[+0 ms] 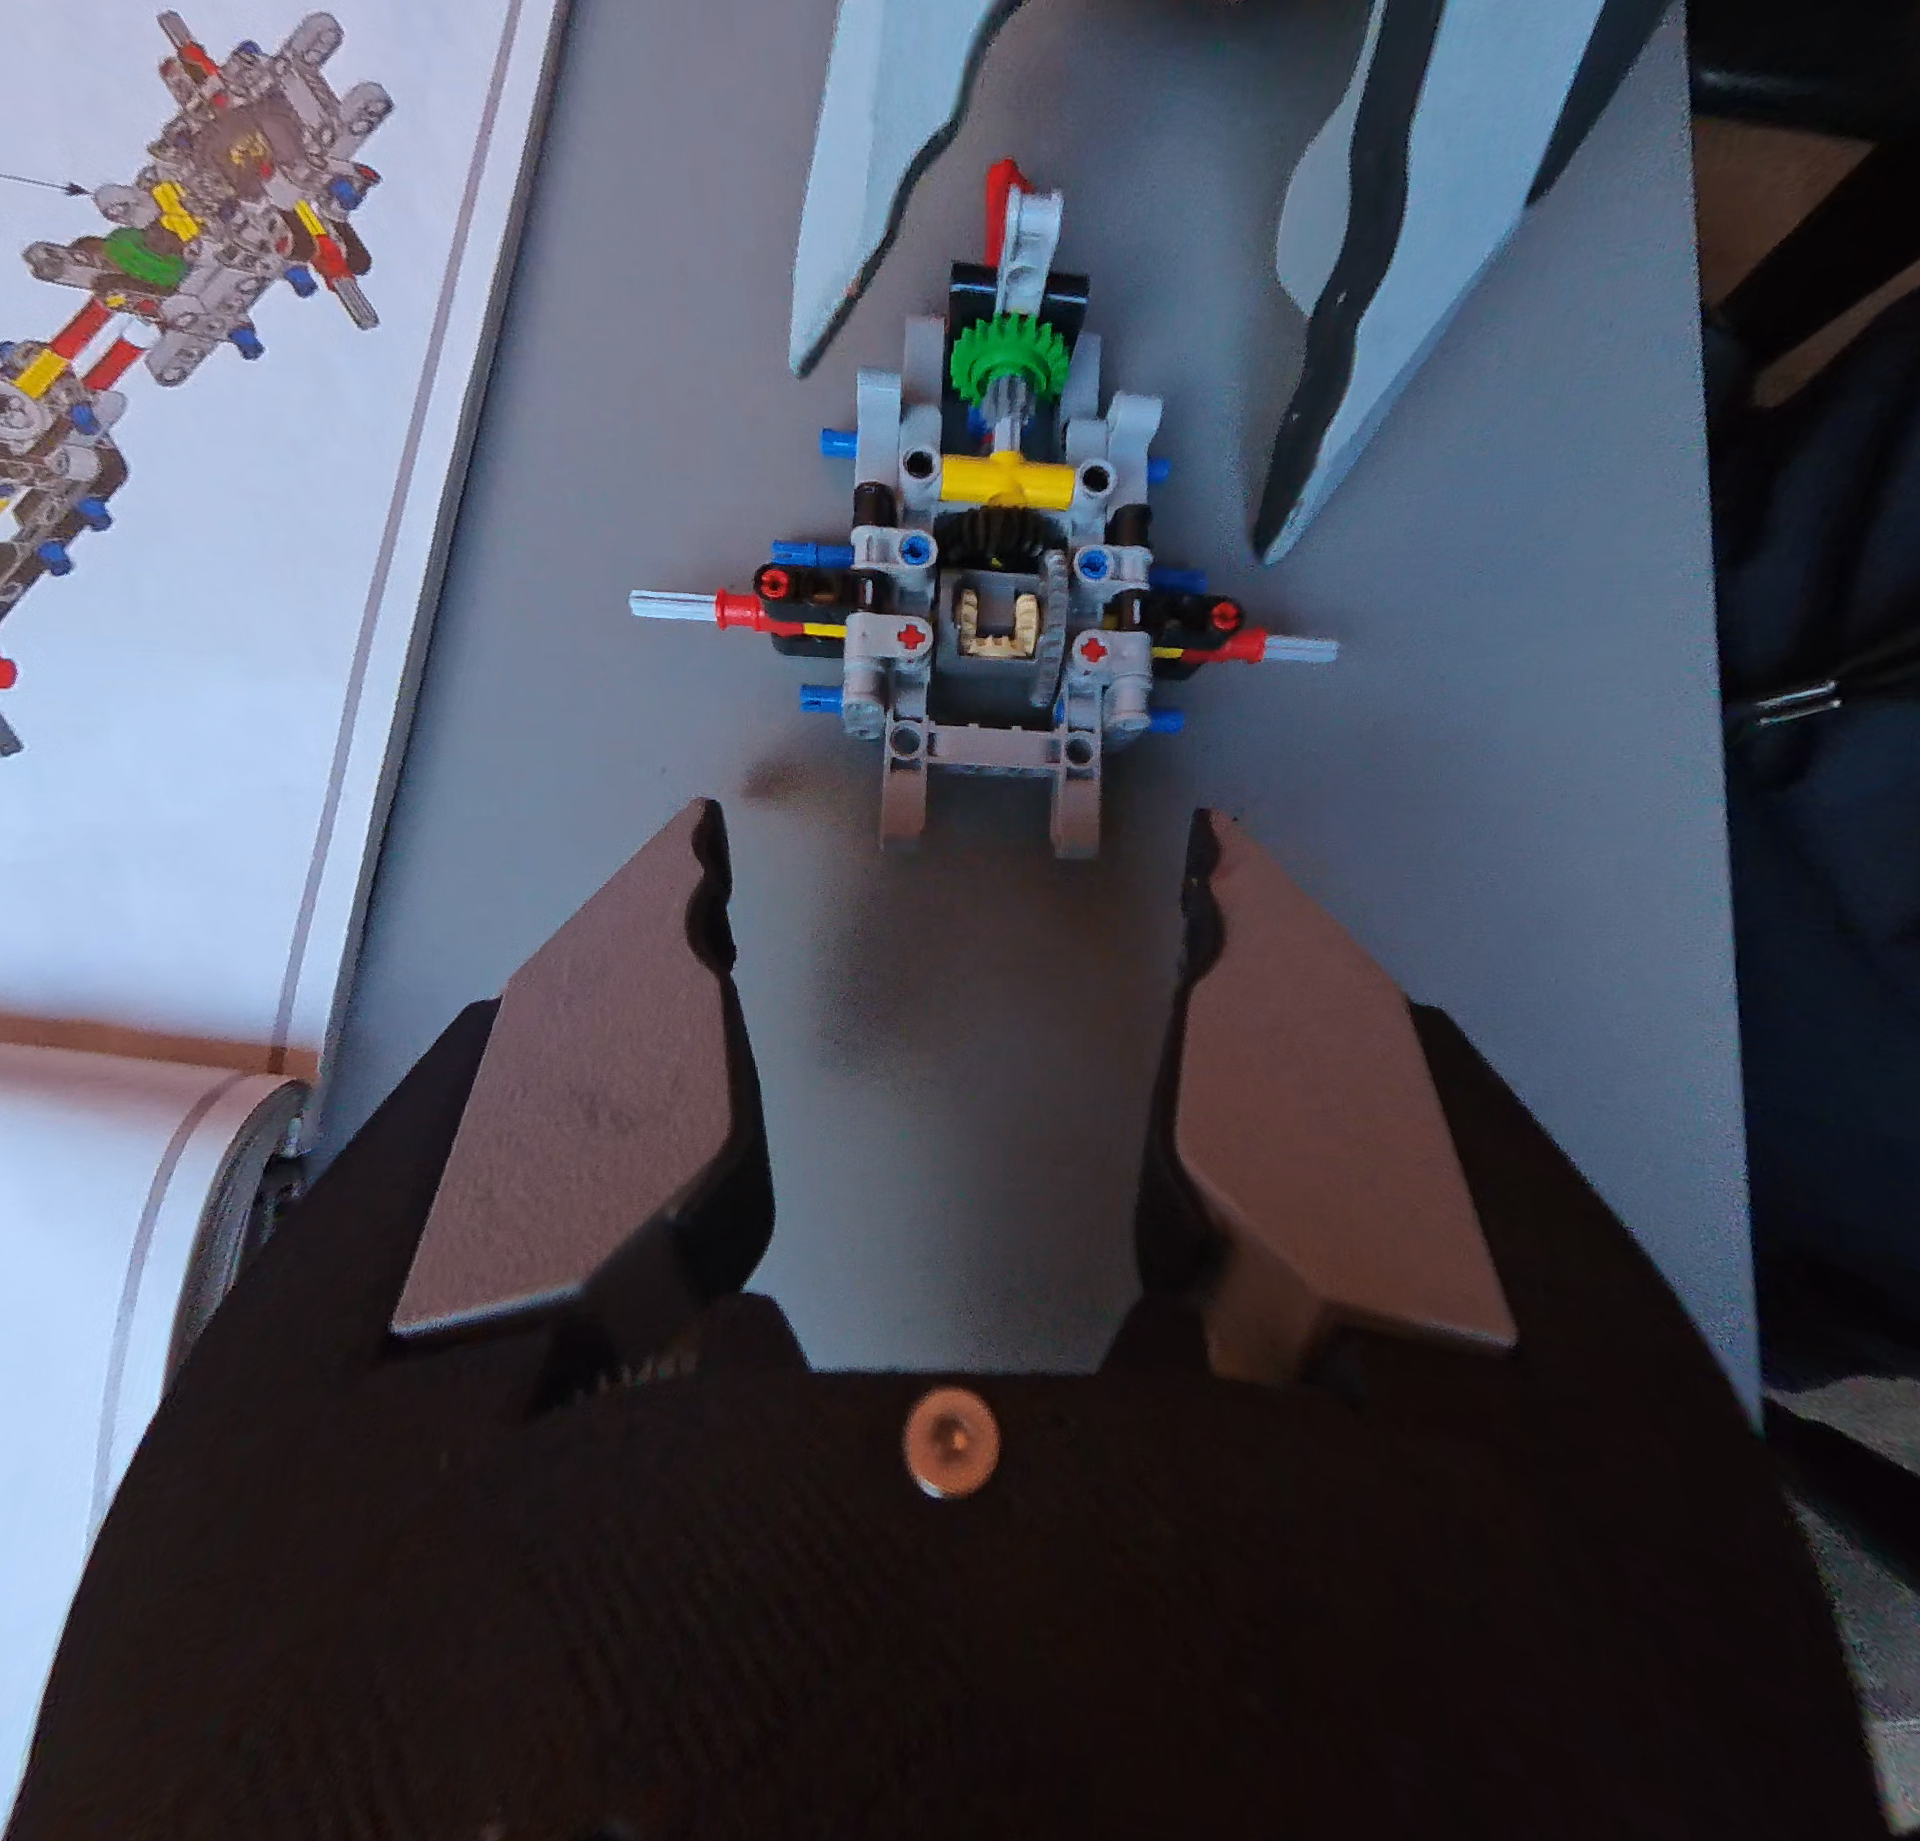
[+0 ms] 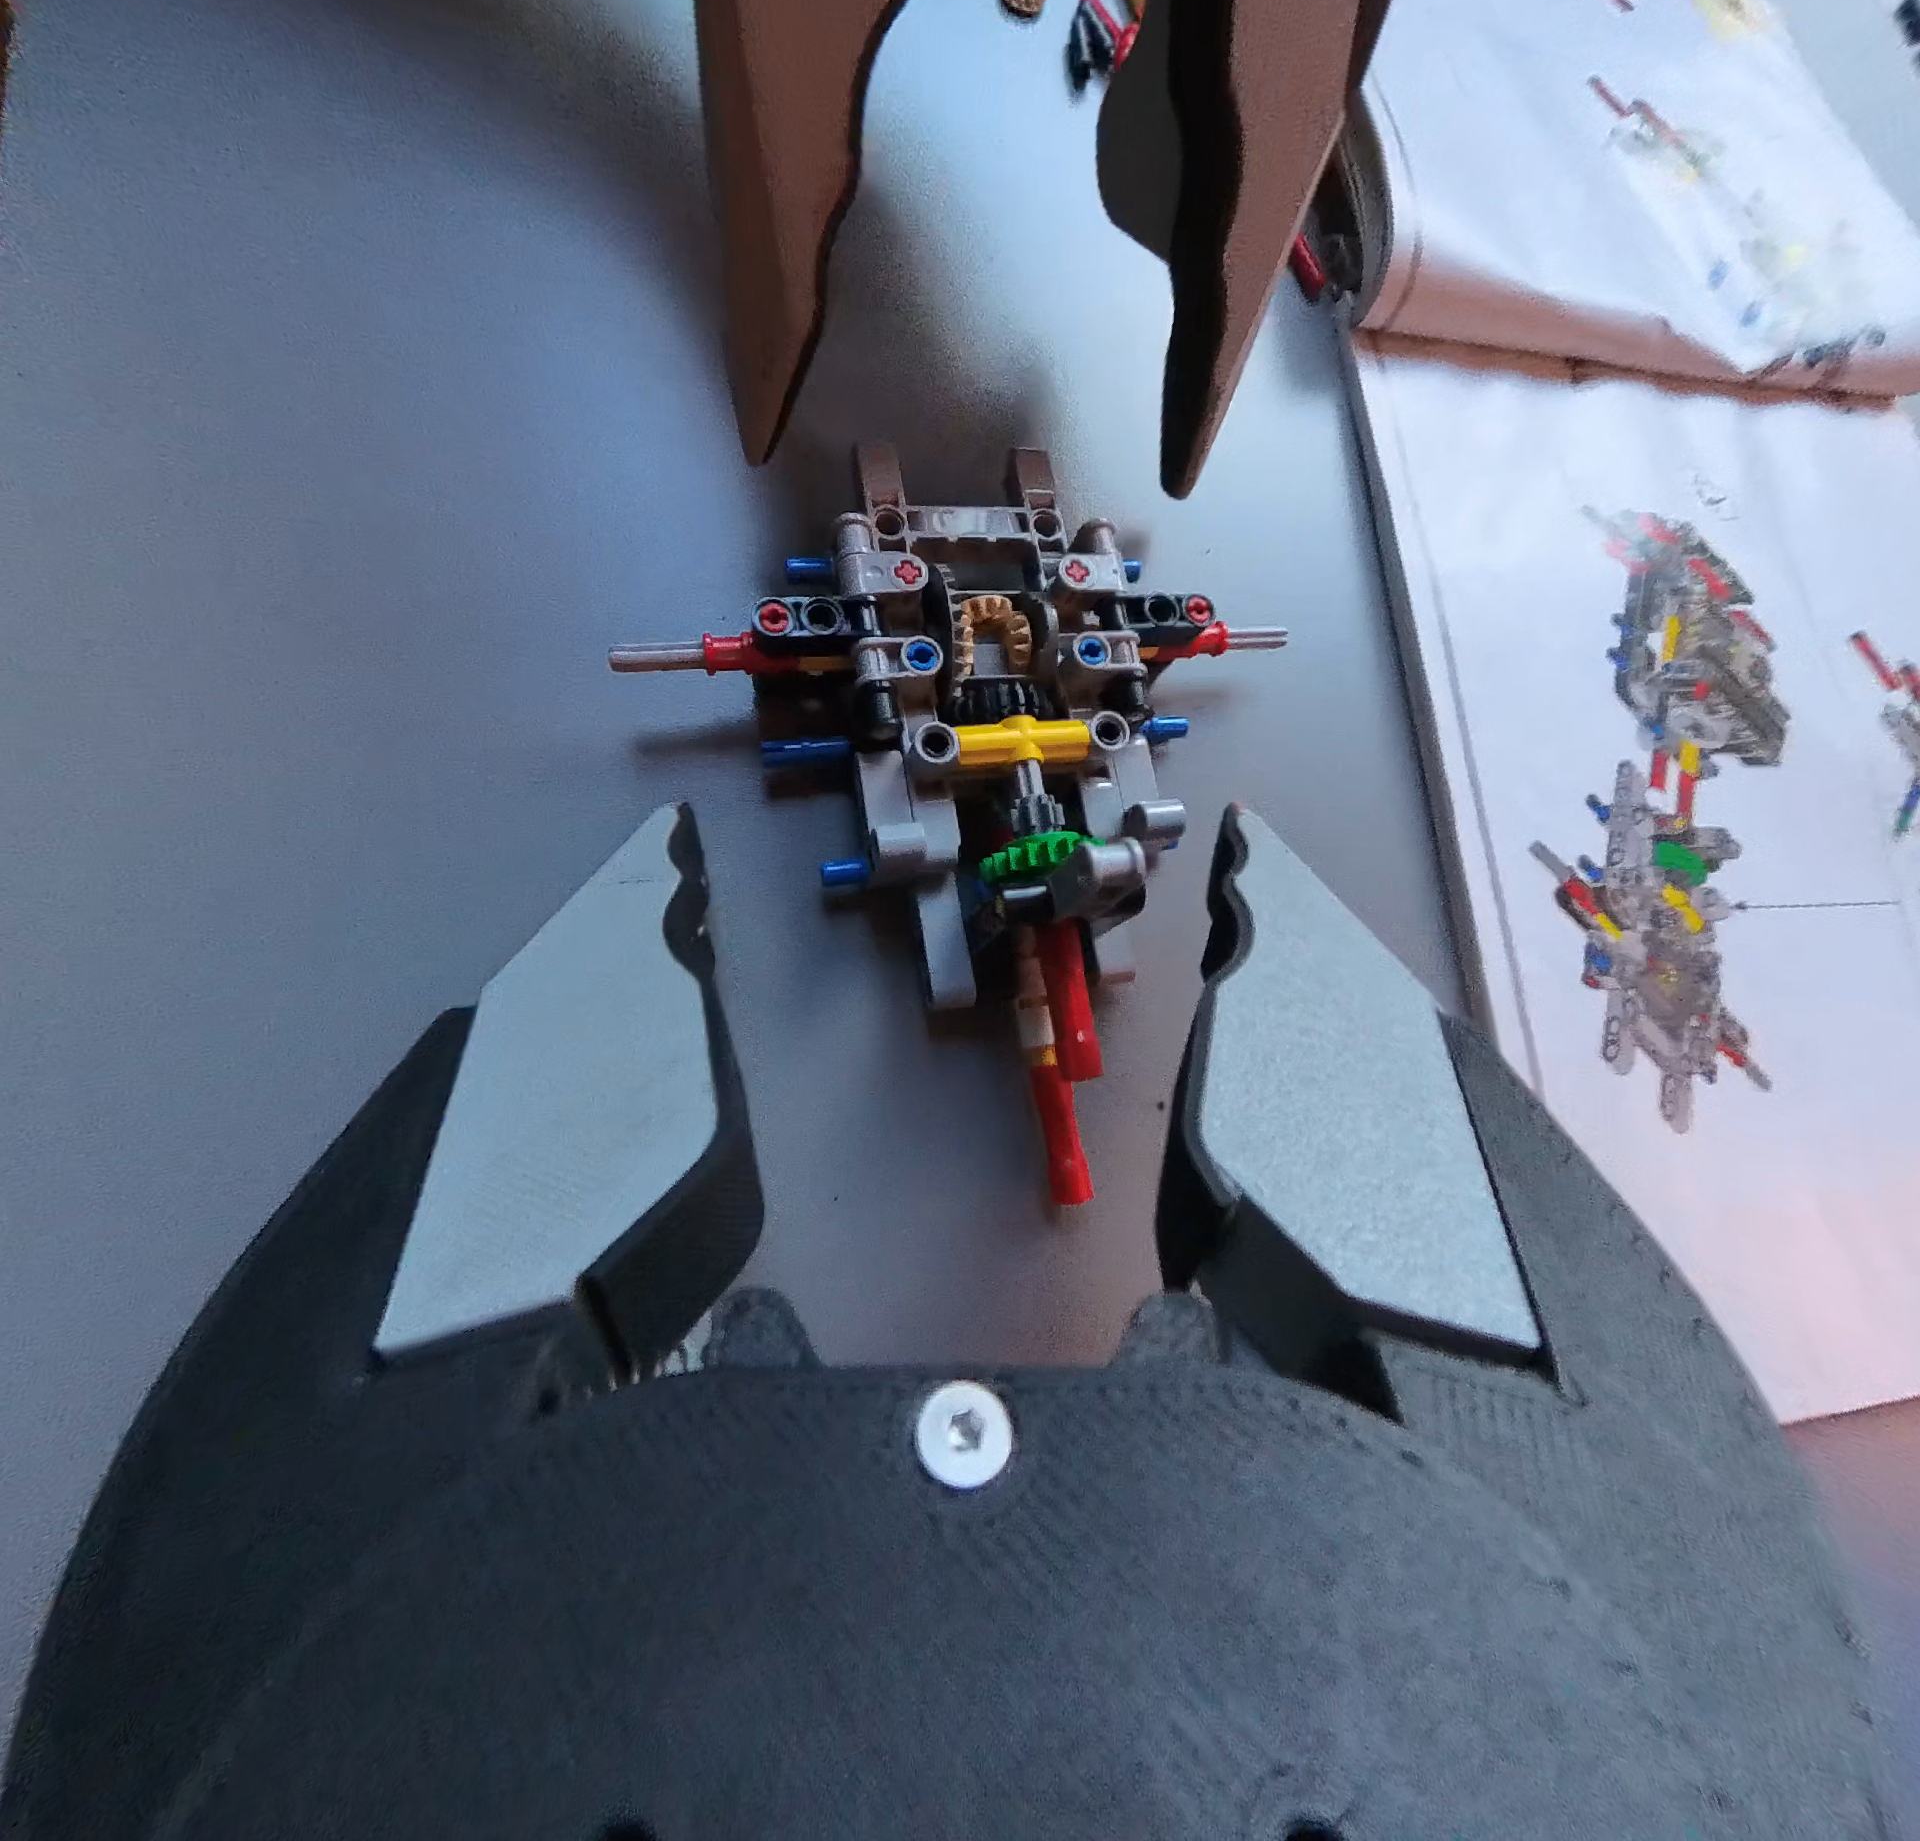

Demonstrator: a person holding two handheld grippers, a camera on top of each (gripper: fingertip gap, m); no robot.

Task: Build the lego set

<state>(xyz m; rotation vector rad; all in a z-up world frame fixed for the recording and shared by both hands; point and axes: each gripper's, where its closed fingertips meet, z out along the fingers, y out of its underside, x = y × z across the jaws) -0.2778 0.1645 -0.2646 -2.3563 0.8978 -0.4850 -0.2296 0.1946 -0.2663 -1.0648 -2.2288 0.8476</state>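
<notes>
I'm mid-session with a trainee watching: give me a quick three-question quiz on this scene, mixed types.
1. True or false: the left claw is clamped on the brick-built gear assembly.
2. Which colour is the large gear at the assembly's end nearest the right claw? A blue, B green, C white.
3. Fill in: the open instruction booklet lies on the left claw's ____ side.

Key: 1 false, both claws are open with the assembly lying free on the grey table between them; 2 B; 3 left.
</notes>
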